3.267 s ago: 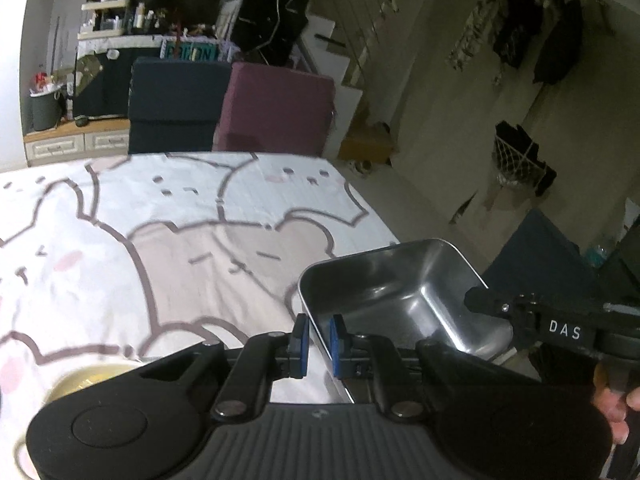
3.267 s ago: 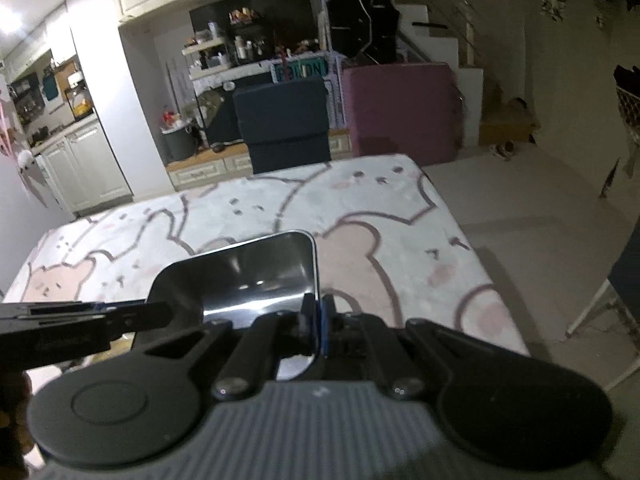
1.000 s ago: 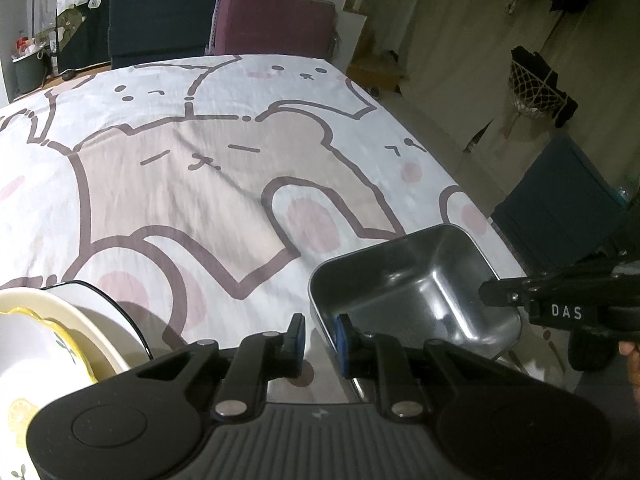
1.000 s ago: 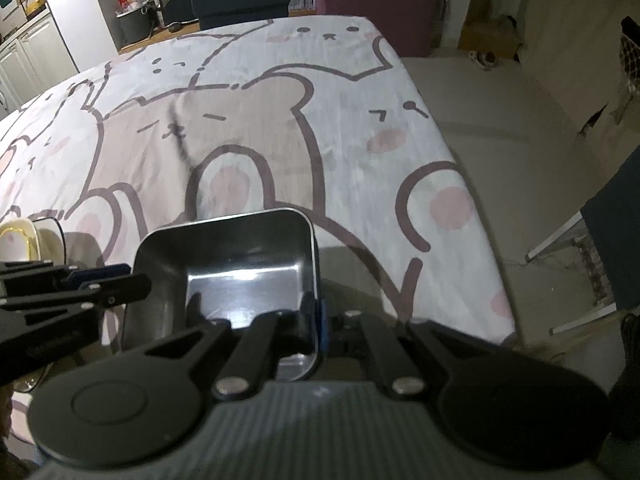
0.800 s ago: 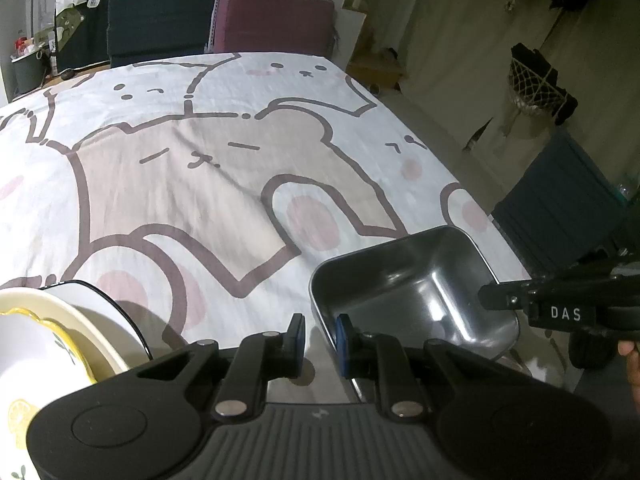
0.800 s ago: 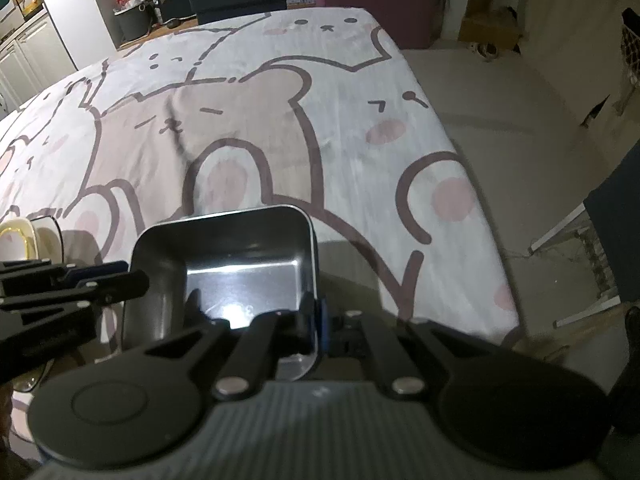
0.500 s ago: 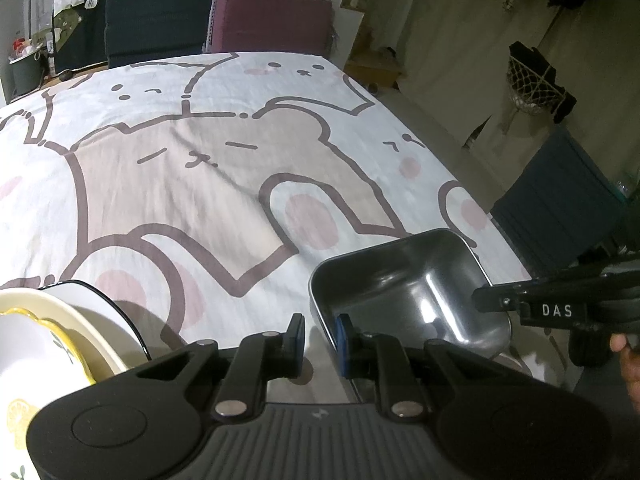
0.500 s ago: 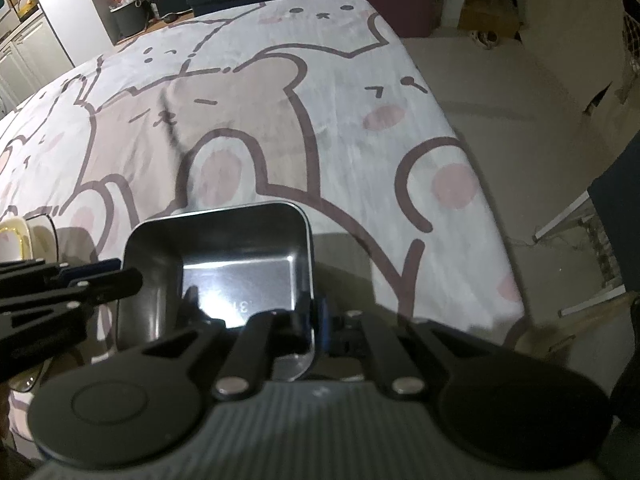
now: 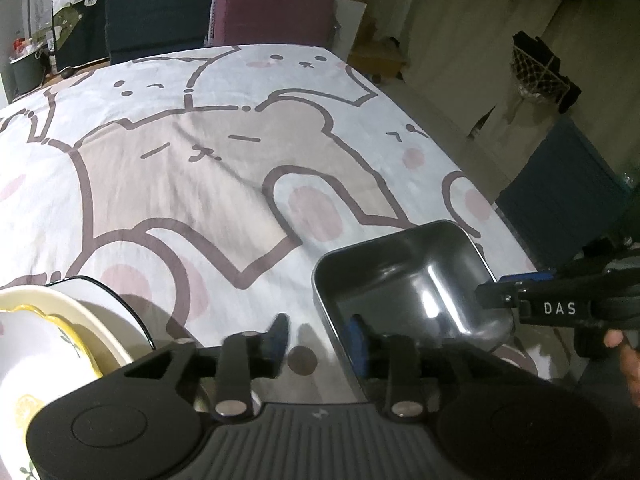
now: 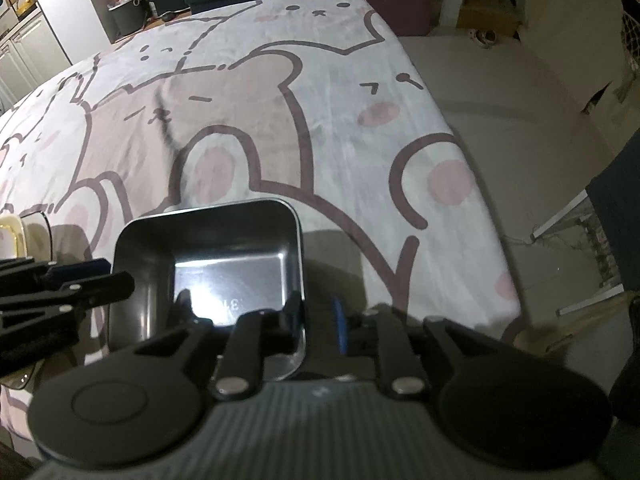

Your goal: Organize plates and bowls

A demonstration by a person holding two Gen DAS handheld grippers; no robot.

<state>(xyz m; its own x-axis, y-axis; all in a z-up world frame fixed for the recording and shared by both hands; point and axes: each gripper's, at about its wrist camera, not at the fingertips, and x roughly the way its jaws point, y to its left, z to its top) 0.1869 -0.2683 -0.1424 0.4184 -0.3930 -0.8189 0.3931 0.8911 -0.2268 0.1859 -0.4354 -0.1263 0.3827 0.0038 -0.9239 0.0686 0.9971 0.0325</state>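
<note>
A rectangular steel tray [image 9: 404, 276] rests on the bear-print tablecloth [image 9: 208, 168] near the table's right front edge. My left gripper [image 9: 318, 338] is open, its jaws astride the tray's left wall without clamping it. My right gripper [image 10: 318, 312] is open too, one finger inside the steel tray [image 10: 224, 256] and one outside its right wall. In the left wrist view, a stack of white and yellow-rimmed bowls and plates [image 9: 60, 332] sits at the lower left. Its edge shows in the right wrist view [image 10: 16, 228].
The table's right edge [image 10: 472, 184] drops to the floor just right of the tray. A dark blue chair [image 9: 560, 192] stands at the right. Navy [image 9: 156, 16] and maroon [image 9: 276, 12] chairs stand at the far end.
Both grippers have opened and let go of the tray's walls. The tray, held above the table 3.3 s ago, now sits on the cloth.
</note>
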